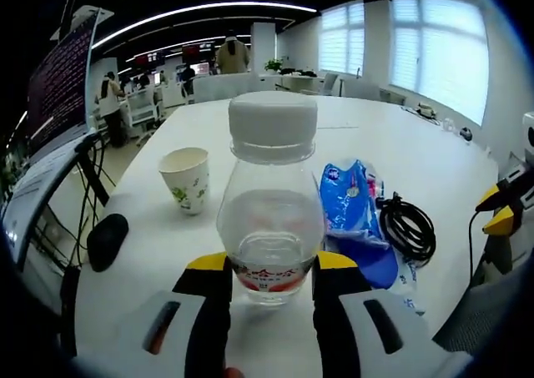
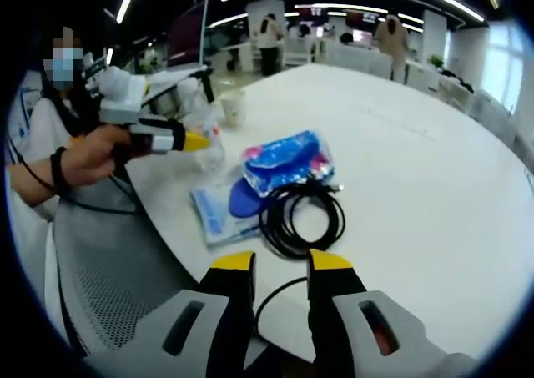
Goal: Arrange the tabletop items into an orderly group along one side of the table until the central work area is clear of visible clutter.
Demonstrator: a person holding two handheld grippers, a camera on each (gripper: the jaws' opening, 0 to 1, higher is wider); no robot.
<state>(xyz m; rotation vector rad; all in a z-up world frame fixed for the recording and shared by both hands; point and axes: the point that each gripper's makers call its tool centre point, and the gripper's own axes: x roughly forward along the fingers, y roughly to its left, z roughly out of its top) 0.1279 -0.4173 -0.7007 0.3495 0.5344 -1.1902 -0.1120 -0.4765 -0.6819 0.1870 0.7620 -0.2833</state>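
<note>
the left claw [image 1: 271, 265] is clenched on the lower body of a clear water bottle [image 1: 270, 219] with a white cap, standing upright on the white counter [image 1: 434, 169] with a paper cup [image 1: 187, 178] beside it on one side and a blue packet [image 1: 350, 196] and coiled black cable [image 1: 409, 226] on the other. the right claw [image 2: 280, 263] hangs released and holding nothing, just short of the cable at the counter's near edge. to do this well, i'd keep the bottle upright, lift it only slightly, and set it close by the cup, though the grip looks low, so it may tip.
</note>
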